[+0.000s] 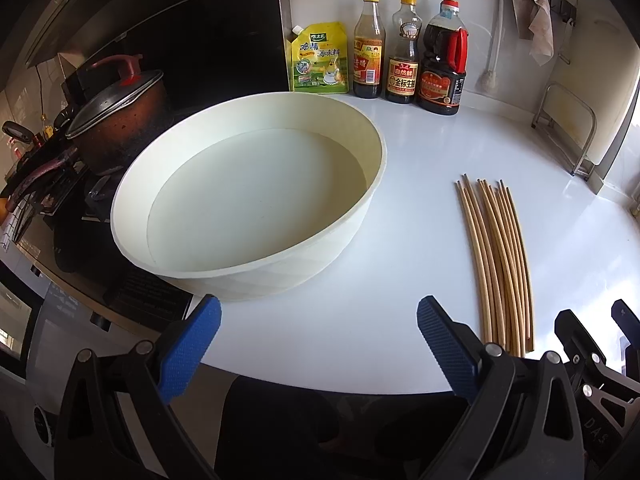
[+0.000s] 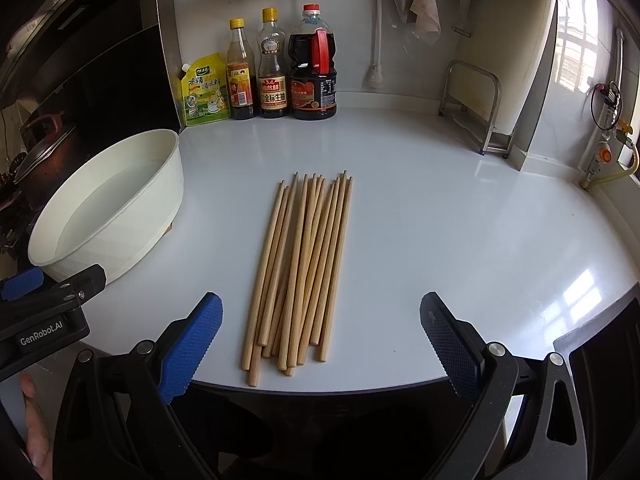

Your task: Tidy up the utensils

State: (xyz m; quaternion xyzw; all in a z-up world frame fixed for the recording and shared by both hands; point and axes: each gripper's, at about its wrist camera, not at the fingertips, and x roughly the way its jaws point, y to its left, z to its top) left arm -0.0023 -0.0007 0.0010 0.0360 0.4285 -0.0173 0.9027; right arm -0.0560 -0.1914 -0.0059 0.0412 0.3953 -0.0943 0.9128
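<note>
Several wooden chopsticks point(image 2: 300, 264) lie side by side on the white counter, pointing away from me; they also show in the left wrist view point(image 1: 500, 260). A round cream basin point(image 1: 248, 196) holding water stands to their left and shows in the right wrist view point(image 2: 108, 204) too. My left gripper point(image 1: 318, 340) is open and empty, just in front of the basin. My right gripper point(image 2: 320, 340) is open and empty, near the counter's front edge, with the near ends of the chopsticks between its blue pads.
A yellow seasoning pouch point(image 2: 204, 92) and three sauce bottles point(image 2: 276, 68) stand at the back wall. A lidded pot point(image 1: 116, 124) sits on the stove at left. A metal rack point(image 2: 476, 104) holds a board at the back right. Cloths and a brush hang above.
</note>
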